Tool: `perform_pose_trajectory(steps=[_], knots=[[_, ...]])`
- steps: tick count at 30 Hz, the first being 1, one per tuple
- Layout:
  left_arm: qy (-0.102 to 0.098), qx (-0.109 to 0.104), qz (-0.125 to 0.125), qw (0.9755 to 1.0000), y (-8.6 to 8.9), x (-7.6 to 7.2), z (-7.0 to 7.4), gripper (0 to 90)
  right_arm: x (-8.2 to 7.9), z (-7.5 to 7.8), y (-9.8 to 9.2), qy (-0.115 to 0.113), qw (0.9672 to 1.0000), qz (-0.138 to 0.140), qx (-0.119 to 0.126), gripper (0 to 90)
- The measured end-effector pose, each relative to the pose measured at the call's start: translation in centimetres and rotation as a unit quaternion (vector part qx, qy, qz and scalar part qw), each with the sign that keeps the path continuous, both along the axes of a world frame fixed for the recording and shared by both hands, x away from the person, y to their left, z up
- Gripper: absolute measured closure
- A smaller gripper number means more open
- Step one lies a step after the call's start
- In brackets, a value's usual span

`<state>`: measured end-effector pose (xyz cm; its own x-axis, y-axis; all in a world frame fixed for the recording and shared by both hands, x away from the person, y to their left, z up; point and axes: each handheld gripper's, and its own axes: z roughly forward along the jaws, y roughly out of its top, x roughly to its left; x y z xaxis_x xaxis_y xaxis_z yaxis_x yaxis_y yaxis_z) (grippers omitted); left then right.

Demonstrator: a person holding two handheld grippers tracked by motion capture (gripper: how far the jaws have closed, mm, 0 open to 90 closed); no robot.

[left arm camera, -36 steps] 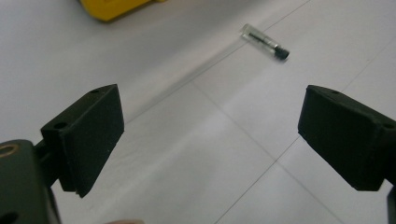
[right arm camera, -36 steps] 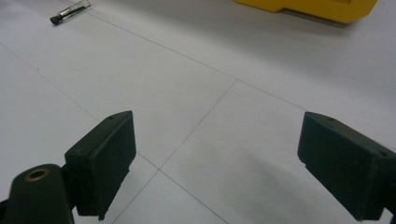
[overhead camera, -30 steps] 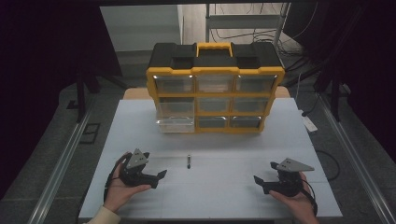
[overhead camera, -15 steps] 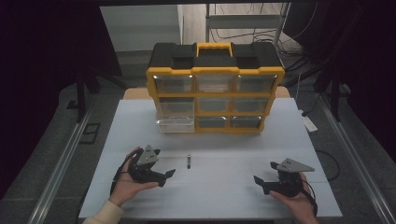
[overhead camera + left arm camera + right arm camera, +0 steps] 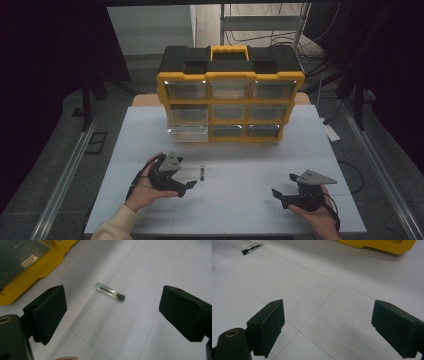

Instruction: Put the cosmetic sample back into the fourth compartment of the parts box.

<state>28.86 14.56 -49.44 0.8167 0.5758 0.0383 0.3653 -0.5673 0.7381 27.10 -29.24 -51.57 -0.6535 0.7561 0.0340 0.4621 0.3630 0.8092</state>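
White tabletop (image 5: 240,200) before yellow-and-black drawer organiser (image 5: 230,95); small clear glass vial with black cap (image 5: 110,291) lying flat ahead of left gripper (image 5: 110,315), jaws wide, empty. Right gripper (image 5: 332,327) likewise agape, well apart. Approach step; next, probably straddle vial and close gently.

A lab-like recording room: a white table (image 5: 250,200) between metal rails (image 5: 65,175), dark curtains (image 5: 45,75), and cabled shelving (image 5: 260,25) behind.
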Motion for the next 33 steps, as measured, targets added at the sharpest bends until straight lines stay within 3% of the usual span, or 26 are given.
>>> perform_pose_trajectory(steps=[6, 13, 17, 23, 33], knots=[[0.010, 0.013, -0.016, 0.9997, -0.6, 0.7, -0.5, 7.8, 0.0, 0.0, 0.0, 0.000, 1.0000, 0.000, 0.000, 12.3], [0.028, 0.010, -0.032, 0.9990, -1.1, 1.7, -0.9, 7.1, 0.0, 0.0, 0.0, 0.001, 1.0000, 0.000, 0.000, 12.3], [0.048, 0.018, -0.040, 0.9979, -1.8, 2.5, -1.5, 6.6, 0.0, -0.1, 0.0, 0.002, 1.0000, 0.001, 0.000, 12.3], [0.057, 0.033, -0.061, 0.9959, -2.4, 3.1, -2.0, 4.9, 0.0, -0.1, 0.0, 0.002, 1.0000, 0.003, -0.001, 12.3], [0.068, 0.045, -0.063, 0.9947, -2.7, 3.7, -2.8, 4.2, 0.0, -0.1, 0.1, 0.005, 1.0000, 0.006, -0.003, 12.5]])
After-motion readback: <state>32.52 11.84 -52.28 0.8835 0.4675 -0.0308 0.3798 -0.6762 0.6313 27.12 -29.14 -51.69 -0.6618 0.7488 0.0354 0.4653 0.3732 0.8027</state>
